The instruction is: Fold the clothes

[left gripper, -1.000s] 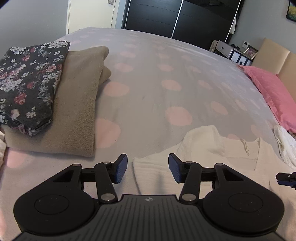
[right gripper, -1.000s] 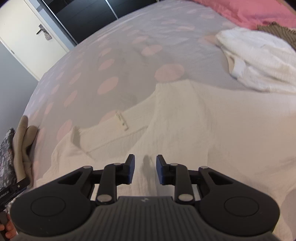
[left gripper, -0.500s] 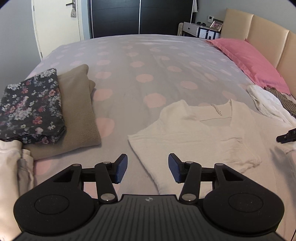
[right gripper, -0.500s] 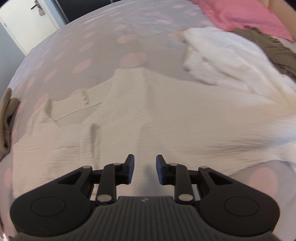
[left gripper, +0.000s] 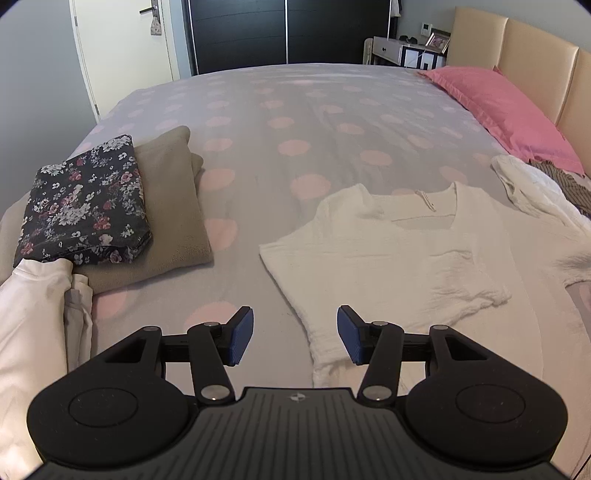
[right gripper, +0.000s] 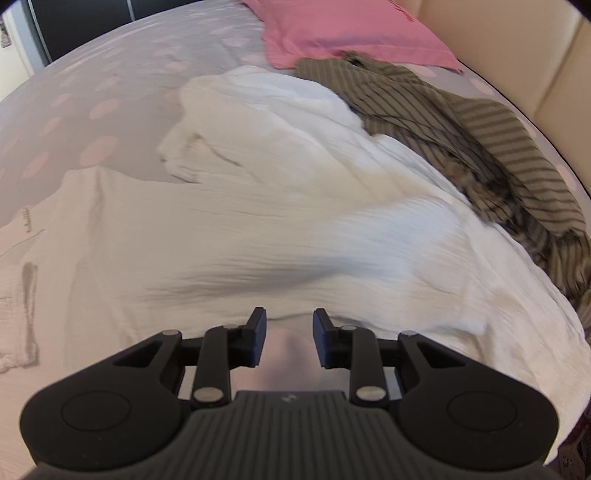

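Observation:
A white crinkled top (left gripper: 399,251) lies flat on the spotted bedsheet (left gripper: 303,122), neckline away from me, with one sleeve folded in over its body. My left gripper (left gripper: 295,332) hovers open above its near left edge, nothing between the blue pads. In the right wrist view the same white top (right gripper: 258,236) spreads across the middle. My right gripper (right gripper: 289,338) hangs open just over the top's near hem, with bare sheet showing between its fingers.
Folded clothes sit at the left: a dark floral piece (left gripper: 85,203) on a tan fleece (left gripper: 173,206), and a white garment (left gripper: 33,314) nearer me. A crumpled white garment (right gripper: 266,125), a striped olive garment (right gripper: 461,129) and a pink pillow (right gripper: 343,33) lie by the headboard (left gripper: 535,66).
The left gripper pulled back and rose, bringing the whole top into view. The right gripper swept to the right along the top toward the crumpled pile. Both stayed open and empty.

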The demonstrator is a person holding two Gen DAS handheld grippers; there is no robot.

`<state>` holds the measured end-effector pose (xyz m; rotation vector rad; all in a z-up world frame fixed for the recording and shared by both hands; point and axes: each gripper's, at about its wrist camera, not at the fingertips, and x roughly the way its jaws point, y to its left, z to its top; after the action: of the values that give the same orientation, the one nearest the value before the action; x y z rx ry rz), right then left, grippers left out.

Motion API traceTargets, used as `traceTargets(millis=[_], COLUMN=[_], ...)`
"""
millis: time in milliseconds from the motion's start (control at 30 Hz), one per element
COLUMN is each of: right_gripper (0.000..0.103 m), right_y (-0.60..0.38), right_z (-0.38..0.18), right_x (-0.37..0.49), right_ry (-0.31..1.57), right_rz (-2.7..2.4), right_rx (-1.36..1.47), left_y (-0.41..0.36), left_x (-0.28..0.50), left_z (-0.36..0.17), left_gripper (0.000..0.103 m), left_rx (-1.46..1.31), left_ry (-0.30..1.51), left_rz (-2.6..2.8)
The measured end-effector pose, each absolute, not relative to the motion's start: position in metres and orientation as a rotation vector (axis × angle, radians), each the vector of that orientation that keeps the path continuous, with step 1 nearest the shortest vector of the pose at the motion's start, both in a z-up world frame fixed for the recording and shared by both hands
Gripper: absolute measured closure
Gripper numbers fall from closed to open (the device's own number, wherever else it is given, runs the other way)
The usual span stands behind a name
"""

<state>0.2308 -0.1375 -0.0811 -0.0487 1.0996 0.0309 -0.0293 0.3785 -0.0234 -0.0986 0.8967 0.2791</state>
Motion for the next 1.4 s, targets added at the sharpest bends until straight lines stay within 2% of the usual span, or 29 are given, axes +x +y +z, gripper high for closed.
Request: traceTargets(millis=[200, 633, 967, 1267, 1333, 1367, 1400], right_gripper=[0.07, 0.07, 0.07, 0.065, 0.068, 0.08, 0.084], right_y=[-0.176, -0.24, -0.267, -0.299, -0.302, -0.303, -0.301], right_z=[-0.084, -0.107, -0.11, -0.113, -0.114, -0.114, -0.112], right_x=[0.229, 0.232, 0.237, 0.247, 0.247, 0.247, 0.247], right_ry=[1.094, 1.143, 1.091, 1.049, 1.04, 1.035, 1.03], right_rz=[-0.018, -0.153, -0.188, -0.242, -0.252, -0.258, -0.259], right_rx=[-0.053, 0.123, 0.32, 0.532, 0.555, 0.566, 0.553], left_y=[0.357, 0.338, 0.331, 0.33, 0.33, 0.33, 0.33], left_x=[-0.024, -0.011, 0.012, 0.023, 0.024, 0.025, 0.025], left_z=[-0.029, -0.034, -0.063, -0.072, -0.074, -0.075, -0.076], left_gripper=[0.055, 0.055, 0.055, 0.055, 0.055, 0.055, 0.055], left_rx=[-0.109, -0.086, -0.055, -0.064, -0.06, -0.058, -0.055], left_ry=[0.903, 0.918, 0.993, 1.017, 1.024, 1.027, 1.031], left_rz=[0.286, 0.233, 0.236, 0.236, 0.237, 0.238, 0.239])
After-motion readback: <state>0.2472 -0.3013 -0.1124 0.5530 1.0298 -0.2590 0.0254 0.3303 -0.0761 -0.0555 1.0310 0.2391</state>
